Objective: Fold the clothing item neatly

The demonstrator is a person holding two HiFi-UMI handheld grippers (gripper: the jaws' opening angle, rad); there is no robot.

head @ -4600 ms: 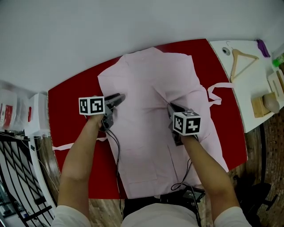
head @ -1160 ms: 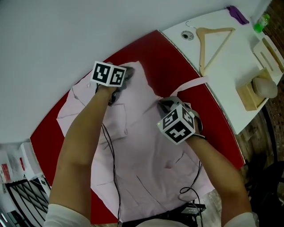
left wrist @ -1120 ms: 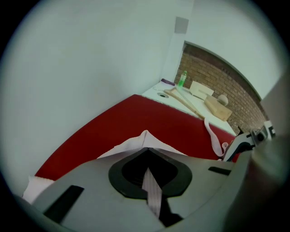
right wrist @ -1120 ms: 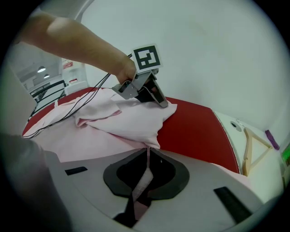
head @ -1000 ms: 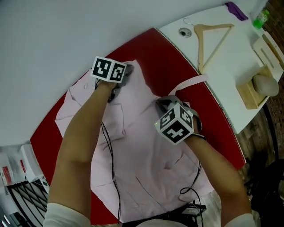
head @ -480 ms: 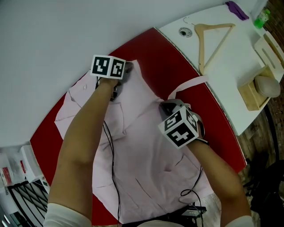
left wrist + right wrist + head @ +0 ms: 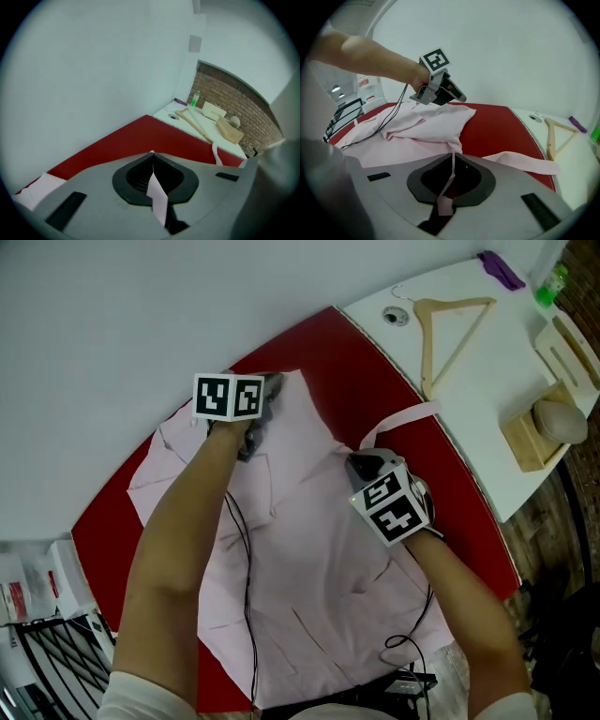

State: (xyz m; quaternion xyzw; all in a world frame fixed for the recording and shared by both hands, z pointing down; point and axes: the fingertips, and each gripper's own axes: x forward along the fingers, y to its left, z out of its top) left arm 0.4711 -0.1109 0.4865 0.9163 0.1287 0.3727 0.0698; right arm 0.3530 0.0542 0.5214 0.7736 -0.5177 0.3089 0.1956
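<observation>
Red table [image 7: 375,362], pink garment [image 7: 309,559] spread across it, pinched by both grippers.
The left gripper [image 7: 273,387] is closed on a fabric edge near the table's far edge; the right gripper [image 7: 359,463] is closed on fabric near the right edge.

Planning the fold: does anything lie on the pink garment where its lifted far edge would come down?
Yes, a thin black cable trails across the pink cloth garment; nothing else visible does.

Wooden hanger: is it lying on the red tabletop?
No, the wooden hanger lies on the white table, beyond the edge of the red tabletop.
</observation>
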